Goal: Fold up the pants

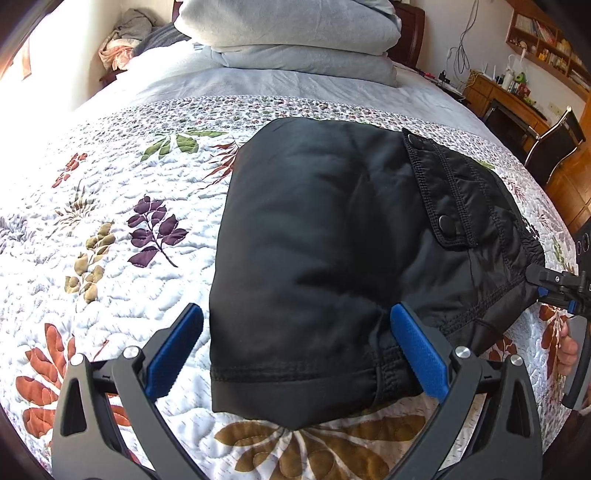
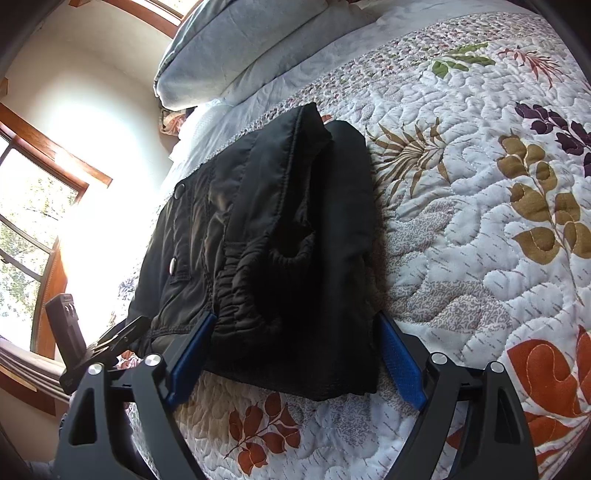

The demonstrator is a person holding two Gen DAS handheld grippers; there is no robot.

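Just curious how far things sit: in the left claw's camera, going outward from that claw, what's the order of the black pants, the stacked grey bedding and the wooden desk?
1. Black pants, right between the fingers.
2. Stacked grey bedding, straight ahead at the bed's far end.
3. Wooden desk, off the bed, far right.

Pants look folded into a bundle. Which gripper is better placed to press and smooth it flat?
Left, probably. The left gripper is open and straddles the hem end of the black pants, facing the broad smooth panel. The right gripper is open at the bunched waistband end.
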